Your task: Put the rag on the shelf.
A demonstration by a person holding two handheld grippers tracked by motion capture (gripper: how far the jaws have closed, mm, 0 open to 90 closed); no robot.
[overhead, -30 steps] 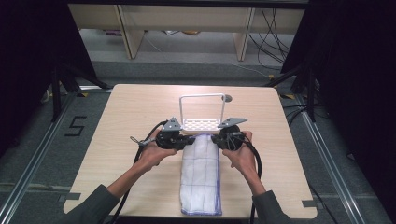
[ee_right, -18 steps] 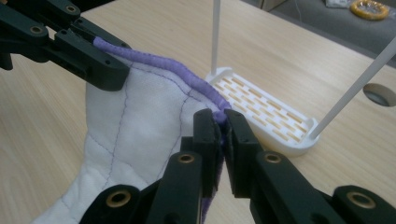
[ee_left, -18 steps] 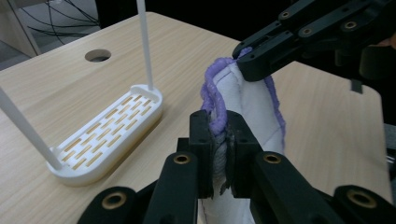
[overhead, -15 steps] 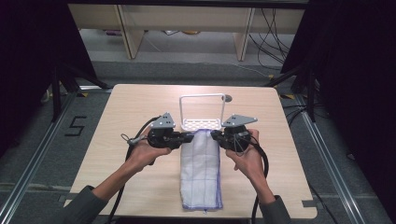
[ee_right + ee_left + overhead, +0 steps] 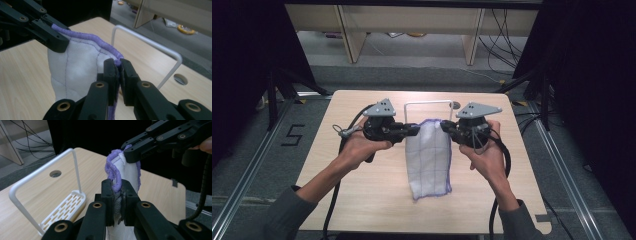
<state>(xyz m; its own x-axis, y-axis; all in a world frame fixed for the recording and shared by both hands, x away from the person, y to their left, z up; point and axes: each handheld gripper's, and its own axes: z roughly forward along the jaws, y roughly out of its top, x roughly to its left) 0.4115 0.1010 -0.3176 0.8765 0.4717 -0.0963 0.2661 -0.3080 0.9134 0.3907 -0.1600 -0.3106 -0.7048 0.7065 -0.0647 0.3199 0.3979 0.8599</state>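
**Cloth held up by its top corners**

We had both grippers clamped on the cloth (image 5: pixel 428 155). Our left gripper (image 5: pixel 416 130) had its jaws nearly closed, pinching one top corner, where the purple hem (image 5: pixel 113 173) bunched up between the pads. Our right gripper (image 5: pixel 443 128) was closed just as tightly on the other top corner, and in the right gripper view the hem ran from its jaws across to the left gripper's tip (image 5: pixel 56 40). The two grippers pointed at each other, tips near together, so the top edge of the cloth sagged a little between them.

The cloth was white with thin dark grid lines and a purple border. It hung down from the two grips over the middle of the table (image 5: pixel 332 170), folded or doubled along its length, with its lower end toward our side. We could not tell whether that lower end touched the wood.

Just behind the cloth stood a white rack (image 5: pixel 430 103): a thin wire hoop rising from a slotted base (image 5: pixel 63 211). In the left gripper view the base lay flat on the table, left of the jaws and apart from the cloth. A round hole (image 5: pixel 55 173) showed in the tabletop beyond the hoop.

Our hands (image 5: pixel 362 147) gripped the handles from below, and black cables (image 5: pixel 334 200) trailed back toward us.
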